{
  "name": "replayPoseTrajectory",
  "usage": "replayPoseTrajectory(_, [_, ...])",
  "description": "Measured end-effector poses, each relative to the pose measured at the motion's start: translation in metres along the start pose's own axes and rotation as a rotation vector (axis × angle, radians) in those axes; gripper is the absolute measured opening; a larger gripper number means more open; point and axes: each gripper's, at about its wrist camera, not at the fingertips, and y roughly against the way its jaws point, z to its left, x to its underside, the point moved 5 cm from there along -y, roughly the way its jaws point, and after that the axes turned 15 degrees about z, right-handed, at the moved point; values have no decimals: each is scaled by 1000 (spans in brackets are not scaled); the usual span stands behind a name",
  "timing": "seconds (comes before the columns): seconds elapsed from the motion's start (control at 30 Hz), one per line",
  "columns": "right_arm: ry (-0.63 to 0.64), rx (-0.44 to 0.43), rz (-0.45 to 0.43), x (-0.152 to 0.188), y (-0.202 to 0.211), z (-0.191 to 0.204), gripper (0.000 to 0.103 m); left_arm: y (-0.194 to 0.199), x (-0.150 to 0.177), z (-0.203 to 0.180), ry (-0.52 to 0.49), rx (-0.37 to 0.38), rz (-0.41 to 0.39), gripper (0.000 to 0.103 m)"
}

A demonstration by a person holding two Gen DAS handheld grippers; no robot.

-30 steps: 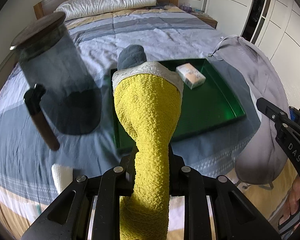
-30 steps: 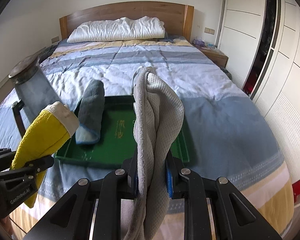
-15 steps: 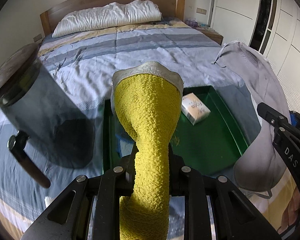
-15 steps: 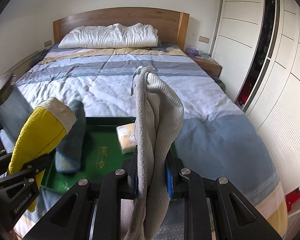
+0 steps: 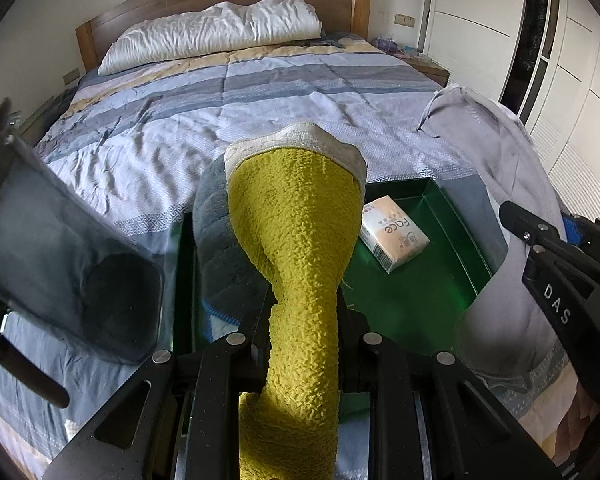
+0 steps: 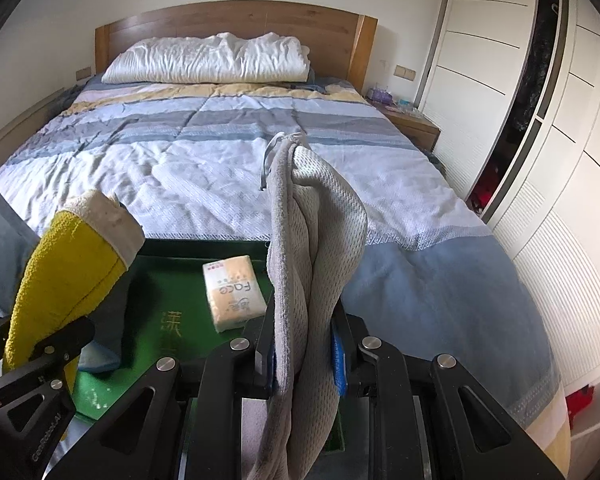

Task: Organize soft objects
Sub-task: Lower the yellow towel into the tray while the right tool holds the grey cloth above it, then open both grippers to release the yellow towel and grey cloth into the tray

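My left gripper (image 5: 302,320) is shut on a yellow towel with a white hem (image 5: 296,232), which stands up in front of the lens; it also shows in the right wrist view (image 6: 64,268). My right gripper (image 6: 304,344) is shut on a grey mesh cloth (image 6: 316,240), which shows at the right of the left wrist view (image 5: 496,184). Both are held over a green tray (image 5: 412,300) on the bed. A grey-blue towel (image 5: 220,248) lies in the tray's left part. A tissue pack (image 5: 392,232) lies in its right part, also in the right wrist view (image 6: 232,292).
The tray (image 6: 172,280) sits near the foot of a striped bedspread (image 6: 228,148). A dark lidded jar (image 5: 60,264) stands left of the tray. A white pillow (image 6: 208,60) and wooden headboard are at the far end. White wardrobes (image 6: 540,160) stand to the right.
Both grippers have moved nearer over the tray with their cloths still held. The tray, tissue pack and grey-blue towel now sit lower and closer in both views.
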Motion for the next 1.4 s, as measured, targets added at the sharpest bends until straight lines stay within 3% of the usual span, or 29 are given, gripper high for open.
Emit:
replayPoseTrajectory(0.3, [9, 21, 53, -12, -39, -1, 20, -26, -15, -9, 0, -11, 29, 19])
replayPoseTrajectory(0.43, [11, 29, 78, -17, -56, 0, 21, -39, -17, -12, 9, -12, 57, 26])
replayPoseTrajectory(0.6, [22, 37, 107, -18, -70, 2, 29, -51, -19, -14, 31, -20, 83, 70])
replayPoseTrajectory(0.7, [23, 32, 107, -20, -75, 0, 43, -51, -20, -13, 39, -22, 81, 86])
replayPoseTrajectory(0.87, [-1, 43, 97, -23, -76, -6, 61, -54, -23, -8, 63, -17, 90, 99])
replayPoseTrajectory(1.13, [-29, 51, 62, -20, -60, -11, 65, -42, -25, -11, 50, -42, 50, 101])
replayPoseTrajectory(1.4, [-43, 45, 15, -19, -27, -15, 71, -23, -27, -10, 34, -201, -19, 101])
